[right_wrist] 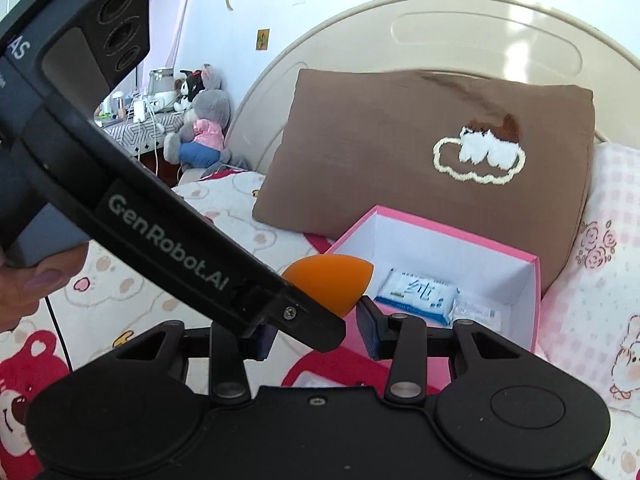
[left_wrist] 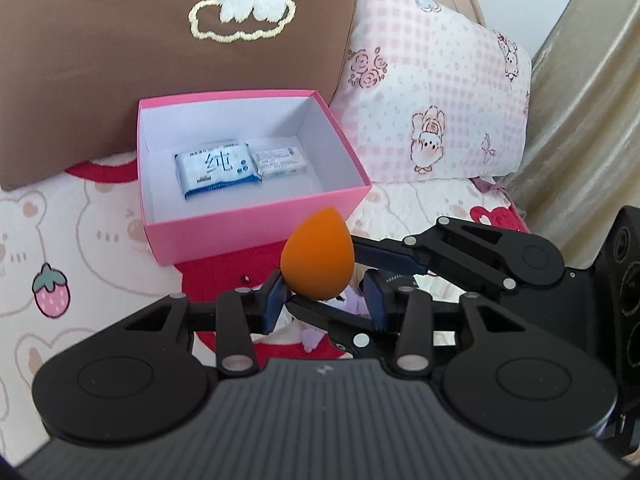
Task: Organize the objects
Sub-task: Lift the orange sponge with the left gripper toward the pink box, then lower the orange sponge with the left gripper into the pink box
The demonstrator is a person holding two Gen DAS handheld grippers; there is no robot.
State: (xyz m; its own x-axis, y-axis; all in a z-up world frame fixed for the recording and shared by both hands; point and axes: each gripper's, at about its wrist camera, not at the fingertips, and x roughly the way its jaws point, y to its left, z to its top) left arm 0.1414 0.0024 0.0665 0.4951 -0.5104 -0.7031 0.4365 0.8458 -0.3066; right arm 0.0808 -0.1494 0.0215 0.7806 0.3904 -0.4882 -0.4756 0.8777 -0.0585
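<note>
An orange teardrop makeup sponge [left_wrist: 317, 256] sits between both grippers, just in front of an open pink box [left_wrist: 256, 224] on the bed. My left gripper [left_wrist: 326, 300] is open around the sponge's base; its left pad [left_wrist: 276, 300] touches it, the right pad stands apart. The right gripper [left_wrist: 320, 276] comes in from the right, its fingers above and below the sponge. In the right wrist view the sponge [right_wrist: 332, 284] lies between my right gripper's [right_wrist: 316, 330] pads, partly hidden by the left gripper's body [right_wrist: 180, 240]. The box [right_wrist: 536, 276] holds a blue wipes pack [left_wrist: 218, 170] and a small white packet [left_wrist: 280, 162].
A brown embroidered cushion [left_wrist: 160, 48] leans behind the box, and a pink patterned pillow [left_wrist: 436, 92] lies to its right. The bedspread [left_wrist: 60, 248] has bear and strawberry prints. A plush toy [right_wrist: 204, 128] and a cluttered side table stand beyond the headboard [right_wrist: 440, 32].
</note>
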